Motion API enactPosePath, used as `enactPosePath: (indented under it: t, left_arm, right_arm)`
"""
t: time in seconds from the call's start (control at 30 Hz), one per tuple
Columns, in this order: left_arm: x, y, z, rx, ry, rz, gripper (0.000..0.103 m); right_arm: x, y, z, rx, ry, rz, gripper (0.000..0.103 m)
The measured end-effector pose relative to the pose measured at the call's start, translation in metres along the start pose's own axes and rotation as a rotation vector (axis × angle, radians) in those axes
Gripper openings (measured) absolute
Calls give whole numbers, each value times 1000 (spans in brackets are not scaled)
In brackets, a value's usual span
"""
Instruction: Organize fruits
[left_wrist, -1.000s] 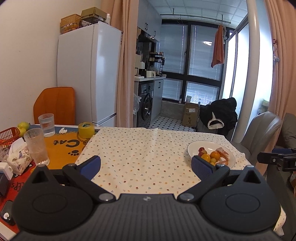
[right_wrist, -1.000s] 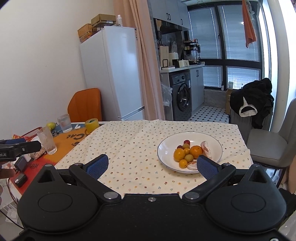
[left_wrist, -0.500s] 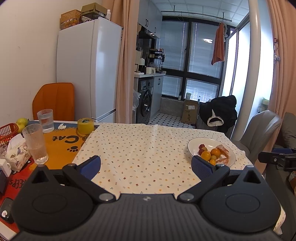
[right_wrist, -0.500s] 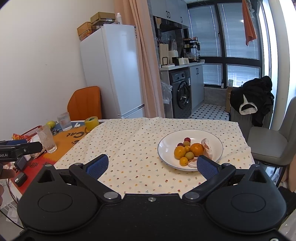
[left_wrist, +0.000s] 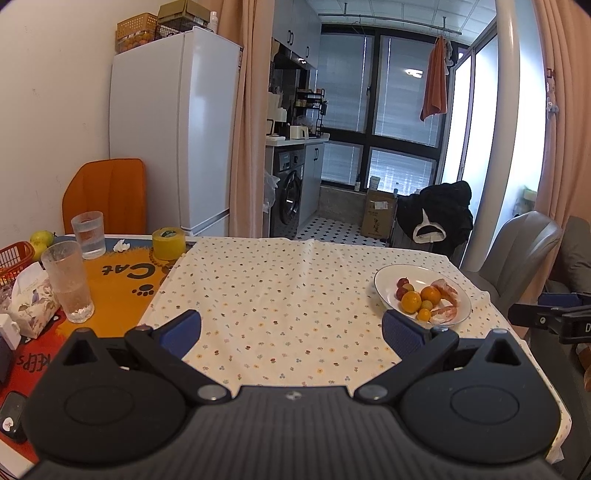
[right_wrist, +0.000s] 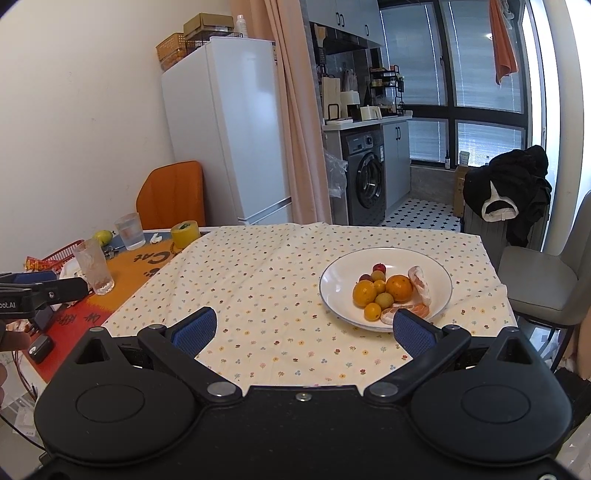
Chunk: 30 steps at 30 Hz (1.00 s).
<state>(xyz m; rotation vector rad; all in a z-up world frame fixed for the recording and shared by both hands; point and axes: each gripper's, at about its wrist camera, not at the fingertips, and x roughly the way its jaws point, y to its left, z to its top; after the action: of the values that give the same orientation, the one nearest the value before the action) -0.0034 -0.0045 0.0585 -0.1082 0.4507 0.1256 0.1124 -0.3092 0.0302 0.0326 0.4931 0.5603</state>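
White plate, left wrist view: we see the plate (left_wrist: 384, 286) on the floral cloth (left_wrist: 280, 295) at the right of the table (left_wrist: 110, 280), with the fruits (left_wrist: 419, 299) heaped toward its near side.
Left gripper (left_wrist: 291, 328): we hold it empty, fingers wide apart, low over the near table edge and well short of the plate; we judge it is waiting.
Clutter at left: two glasses (left_wrist: 70, 282), a yellow tape roll (left_wrist: 168, 243) and a red basket (left_wrist: 14, 256) sit well apart from the plate.
Right wrist view, right gripper (right_wrist: 303, 328): fingers wide and empty, with the right finger's pad (right_wrist: 412, 330) in front of the plate's near rim (right_wrist: 332, 291).
Fruits here: two oranges (right_wrist: 399, 288), smaller yellow and red ones, and pinkish wrapped pieces, all touching in one cluster.
Our judgement: the right gripper faces the plate because it sits nearer that side.
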Motion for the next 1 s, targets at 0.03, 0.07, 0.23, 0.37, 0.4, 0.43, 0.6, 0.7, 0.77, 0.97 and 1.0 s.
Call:
enactPosePath:
  t: [0.03, 0.07, 0.23, 0.37, 0.4, 0.43, 0.6, 0.7, 0.77, 0.97, 1.0]
  left_arm:
    - [1, 0, 0, 0, 4, 1, 103]
    - [1, 0, 0, -2, 9, 2, 103]
    - [3, 1, -1, -3, 16, 5, 103]
    - [4, 2, -2, -9, 21, 6, 103]
    - [4, 2, -2, -7, 21, 8, 103]
    - [4, 2, -2, -5, 20, 9, 103]
    - [5, 0, -2, 4, 22, 10, 103]
    - [5, 1, -3, 6, 26, 10, 103]
    - [5, 1, -2, 2, 28, 11, 103]
    - [5, 2, -3, 2, 28, 9, 103]
    - [6, 2, -3, 1, 29, 8, 103]
  right_arm:
    - [0, 0, 0, -2, 1, 1, 103]
    - [0, 0, 0, -2, 3, 1, 103]
    - [2, -1, -1, 5, 12, -6, 103]
    - [3, 0, -1, 5, 15, -4, 103]
    - [4, 0, -1, 3, 16, -4, 103]
    - [4, 1, -1, 0, 18, -4, 103]
    - [5, 0, -2, 2, 23, -4, 103]
    - [5, 0, -2, 2, 23, -6, 103]
    - [5, -1, -2, 2, 23, -6, 103]
    - [5, 0, -2, -3, 25, -6, 103]
    - [5, 0, -2, -3, 26, -6, 103]
